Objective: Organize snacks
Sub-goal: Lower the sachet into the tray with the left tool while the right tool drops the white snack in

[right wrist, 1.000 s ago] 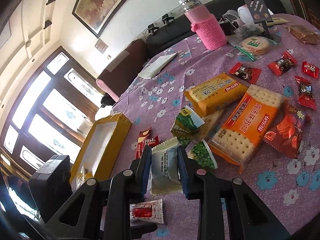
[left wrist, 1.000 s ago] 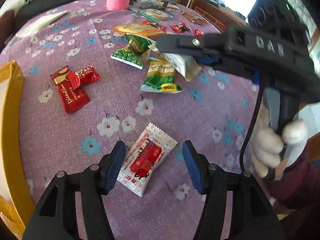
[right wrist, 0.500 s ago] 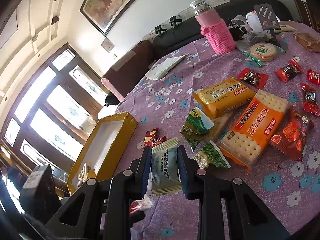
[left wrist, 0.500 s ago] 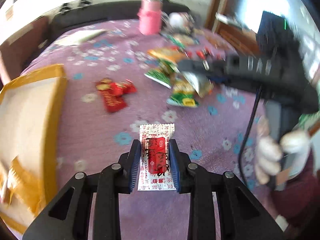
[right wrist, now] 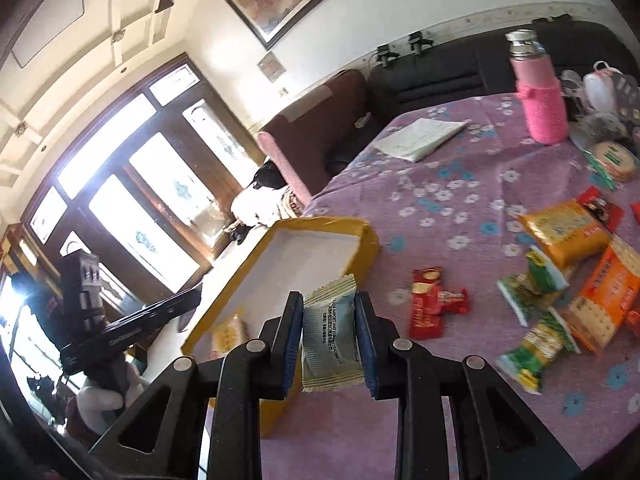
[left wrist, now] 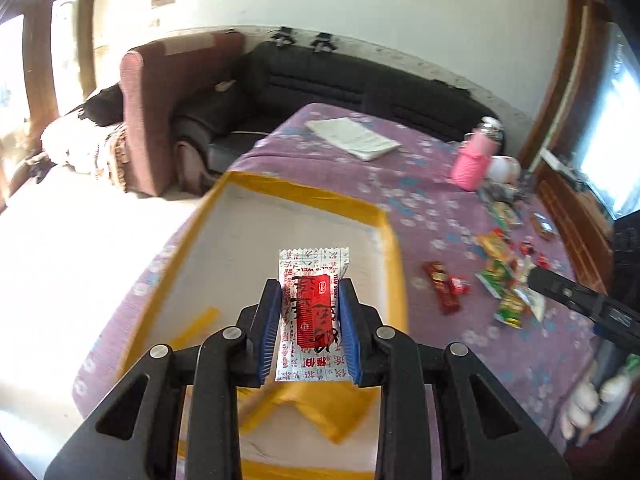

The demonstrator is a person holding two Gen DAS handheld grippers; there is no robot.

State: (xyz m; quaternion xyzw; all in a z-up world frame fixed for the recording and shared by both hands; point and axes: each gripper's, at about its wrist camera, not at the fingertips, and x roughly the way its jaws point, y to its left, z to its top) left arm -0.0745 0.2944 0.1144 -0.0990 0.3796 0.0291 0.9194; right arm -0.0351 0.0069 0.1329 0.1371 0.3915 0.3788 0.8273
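Note:
My left gripper [left wrist: 309,292] is shut on a white-and-red snack packet [left wrist: 311,312] and holds it above the yellow box [left wrist: 386,236] with a white inside. My right gripper [right wrist: 328,302] is shut on a grey-green snack packet [right wrist: 329,338], held over the near corner of the same box [right wrist: 362,240]. A yellow packet [right wrist: 226,334] lies in the box. More snacks lie on the purple flowered tablecloth: red packets [right wrist: 430,306], green packets [right wrist: 534,344], an orange cracker pack [right wrist: 604,300] and a yellow pack [right wrist: 564,232].
A pink bottle [right wrist: 540,92] and a white paper [right wrist: 420,138] stand at the far side of the table. A black sofa [left wrist: 360,84] and a maroon armchair [left wrist: 160,100] are beyond it. The table edge runs close left of the box.
My left gripper closed on the white-and-red packet, lifted it and swung left over the box. My right gripper carried its packet left toward the box.

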